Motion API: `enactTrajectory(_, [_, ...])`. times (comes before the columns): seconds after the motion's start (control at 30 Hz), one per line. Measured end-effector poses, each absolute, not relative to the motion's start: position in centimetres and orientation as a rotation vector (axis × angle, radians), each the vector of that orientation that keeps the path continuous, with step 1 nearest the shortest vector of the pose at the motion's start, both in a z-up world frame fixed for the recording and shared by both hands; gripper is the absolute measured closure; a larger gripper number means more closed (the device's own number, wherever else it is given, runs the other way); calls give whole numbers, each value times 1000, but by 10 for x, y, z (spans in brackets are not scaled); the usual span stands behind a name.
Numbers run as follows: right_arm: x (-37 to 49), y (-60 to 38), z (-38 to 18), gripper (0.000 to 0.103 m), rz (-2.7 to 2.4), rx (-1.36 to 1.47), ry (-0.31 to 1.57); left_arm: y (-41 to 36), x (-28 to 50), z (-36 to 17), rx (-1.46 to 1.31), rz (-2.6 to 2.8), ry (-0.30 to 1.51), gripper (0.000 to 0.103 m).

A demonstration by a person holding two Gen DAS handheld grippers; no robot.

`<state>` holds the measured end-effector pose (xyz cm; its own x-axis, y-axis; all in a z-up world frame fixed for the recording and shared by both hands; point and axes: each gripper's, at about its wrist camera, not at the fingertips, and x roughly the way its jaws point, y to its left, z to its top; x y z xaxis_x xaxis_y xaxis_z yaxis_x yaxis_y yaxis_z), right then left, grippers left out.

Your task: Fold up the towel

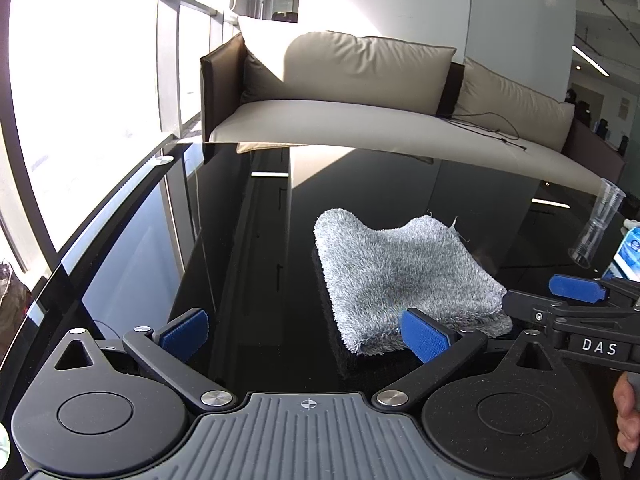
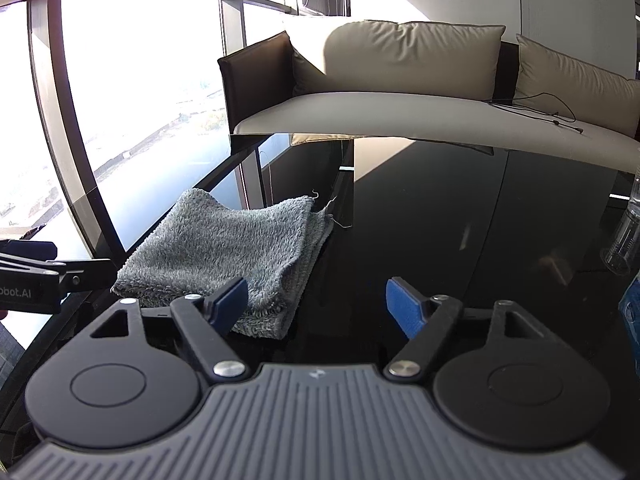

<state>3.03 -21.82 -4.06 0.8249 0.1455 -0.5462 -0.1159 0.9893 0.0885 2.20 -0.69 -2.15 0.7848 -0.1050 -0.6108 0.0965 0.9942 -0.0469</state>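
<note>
A grey fluffy towel (image 1: pixel 404 276) lies folded in several layers on the glossy black table (image 1: pixel 248 248). It also shows in the right wrist view (image 2: pixel 224 252), left of centre. My left gripper (image 1: pixel 306 334) is open and empty; its right pad (image 1: pixel 424 340) sits just in front of the towel's near edge. My right gripper (image 2: pixel 320 308) is open and empty; its left pad (image 2: pixel 230 304) is over the towel's near right corner. The right gripper also shows at the right edge of the left wrist view (image 1: pixel 576 300).
A clear plastic cup (image 1: pixel 600 224) and a blue-and-white pack (image 1: pixel 630 254) stand at the table's right side. A beige sofa (image 1: pixel 360 92) is beyond the far table edge. Large windows are to the left. The table's left edge (image 1: pixel 120 208) runs close by.
</note>
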Motion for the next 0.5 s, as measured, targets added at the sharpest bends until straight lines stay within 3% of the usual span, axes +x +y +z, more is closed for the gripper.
enactTrajectory(0.2, [19, -215, -39, 11, 140, 55, 590, -4, 12, -20, -40, -104, 649, 1])
enactTrajectory(0.3, [14, -213, -39, 1, 122, 45, 593, -3, 8, -21, -35, -89, 651, 1])
enactTrajectory(0.5, [2, -214, -38, 1, 96, 41, 588, -4, -2, -20, -13, -87, 643, 1])
